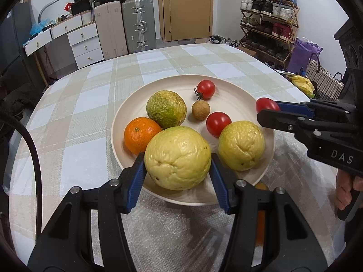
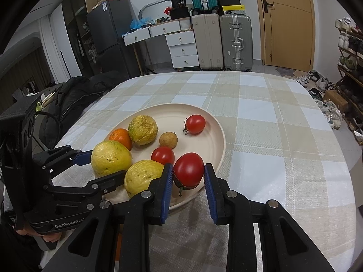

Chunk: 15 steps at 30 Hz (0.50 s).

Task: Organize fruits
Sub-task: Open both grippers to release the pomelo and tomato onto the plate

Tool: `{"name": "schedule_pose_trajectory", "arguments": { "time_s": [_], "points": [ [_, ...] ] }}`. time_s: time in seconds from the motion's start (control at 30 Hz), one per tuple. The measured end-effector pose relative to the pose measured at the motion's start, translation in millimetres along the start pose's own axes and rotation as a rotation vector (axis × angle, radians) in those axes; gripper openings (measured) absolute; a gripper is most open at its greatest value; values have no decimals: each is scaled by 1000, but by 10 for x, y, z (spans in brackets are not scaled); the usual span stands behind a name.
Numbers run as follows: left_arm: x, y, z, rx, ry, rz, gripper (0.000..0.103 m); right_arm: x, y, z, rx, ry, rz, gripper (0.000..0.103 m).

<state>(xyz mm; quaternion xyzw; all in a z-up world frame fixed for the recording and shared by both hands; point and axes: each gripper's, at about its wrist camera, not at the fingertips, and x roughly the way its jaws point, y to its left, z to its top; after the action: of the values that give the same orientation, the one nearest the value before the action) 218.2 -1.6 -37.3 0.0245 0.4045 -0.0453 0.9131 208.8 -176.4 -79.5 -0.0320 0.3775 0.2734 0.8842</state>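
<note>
A cream plate (image 1: 238, 95) (image 2: 211, 140) on the checked tablecloth holds an orange (image 1: 140, 134), a green-yellow fruit (image 1: 166, 109), a small brown longan (image 1: 200, 110), two red tomatoes (image 1: 205, 88) (image 1: 218, 123) and a yellow fruit (image 1: 241, 145). My left gripper (image 1: 178, 172) is shut on a large yellow fruit (image 1: 178, 157) (image 2: 110, 157) over the plate's near rim. My right gripper (image 2: 186, 182) (image 1: 266, 108) is shut on a red tomato (image 2: 188, 169) (image 1: 266, 104) at the plate's right rim.
An orange object (image 1: 261, 217) lies on the cloth under the left gripper, mostly hidden. Suitcases (image 1: 138, 25), drawers (image 1: 85, 45) and a door (image 1: 187, 9) stand beyond the far table edge. A shoe rack (image 1: 270, 22) and baskets (image 1: 324, 79) stand to the right.
</note>
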Motion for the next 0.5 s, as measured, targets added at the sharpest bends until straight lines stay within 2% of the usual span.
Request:
{"name": "schedule_pose_trajectory", "arguments": {
  "time_s": [0.3, 0.33, 0.4, 0.43, 0.5],
  "points": [
    [-168, 28, -3, -25, -29, -13, 54, -111, 46, 15, -16, -26, -8, 32],
    [-202, 29, -3, -26, -37, -15, 55, -127, 54, 11, -18, -29, -10, 35],
    [-281, 31, -6, -28, -51, -10, 68, -170, 68, -6, -20, -37, -13, 45],
    [-325, 36, -10, -30, -61, -9, 70, -195, 76, -15, -21, -42, -13, 50],
    [-415, 50, -18, -34, -74, -8, 81, -244, 97, -32, -27, -49, -15, 53]
  ]
}}
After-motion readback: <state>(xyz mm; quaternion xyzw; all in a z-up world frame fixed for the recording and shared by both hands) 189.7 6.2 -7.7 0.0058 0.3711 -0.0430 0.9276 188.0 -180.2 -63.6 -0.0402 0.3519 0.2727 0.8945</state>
